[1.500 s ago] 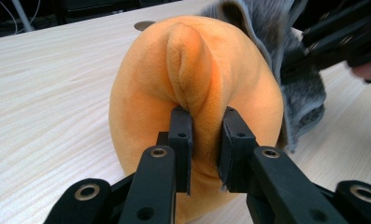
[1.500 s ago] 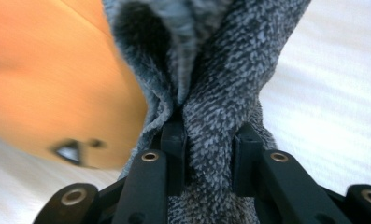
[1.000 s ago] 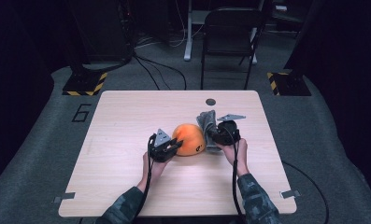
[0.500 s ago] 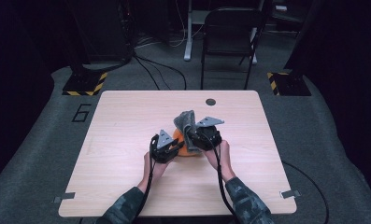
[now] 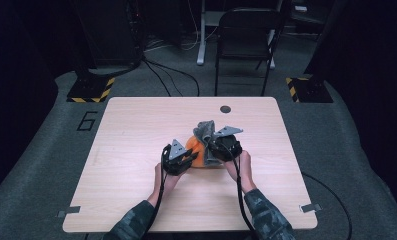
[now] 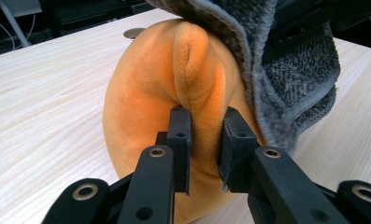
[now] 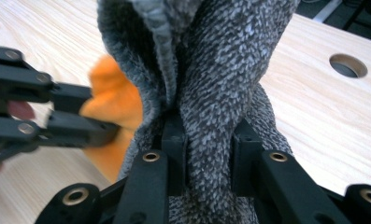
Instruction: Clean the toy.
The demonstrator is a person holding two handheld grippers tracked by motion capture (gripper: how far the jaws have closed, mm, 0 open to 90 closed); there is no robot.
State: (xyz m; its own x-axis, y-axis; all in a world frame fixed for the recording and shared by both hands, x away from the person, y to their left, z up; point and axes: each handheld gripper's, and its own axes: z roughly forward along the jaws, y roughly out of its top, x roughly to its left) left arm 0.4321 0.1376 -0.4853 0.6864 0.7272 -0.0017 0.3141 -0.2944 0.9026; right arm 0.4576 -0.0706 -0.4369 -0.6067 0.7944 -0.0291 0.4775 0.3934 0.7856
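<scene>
An orange plush ball (image 5: 195,152) (image 6: 150,98) rests on the light wooden table (image 5: 136,130) near its middle. My left gripper (image 5: 187,159) (image 6: 206,140) is shut on a pinched fold of the orange plush. A grey fuzzy cloth (image 5: 204,131) (image 7: 220,84) is bunched between the jaws of my right gripper (image 5: 213,150) (image 7: 209,154), which is shut on it. The cloth lies draped over the right side of the ball (image 7: 115,105). In the right gripper view, the left gripper's black jaws come in from the left, against the orange plush.
A round cable hole (image 5: 225,109) (image 7: 346,65) is set in the table's far side. Beyond the table stand a dark folding chair (image 5: 246,35) and yellow-black striped floor bases (image 5: 88,92). Bare table lies to the left and right of the hands.
My right gripper has carried the grey cloth leftwards, from beside the ball onto its right side. The left gripper has stayed put on the ball.
</scene>
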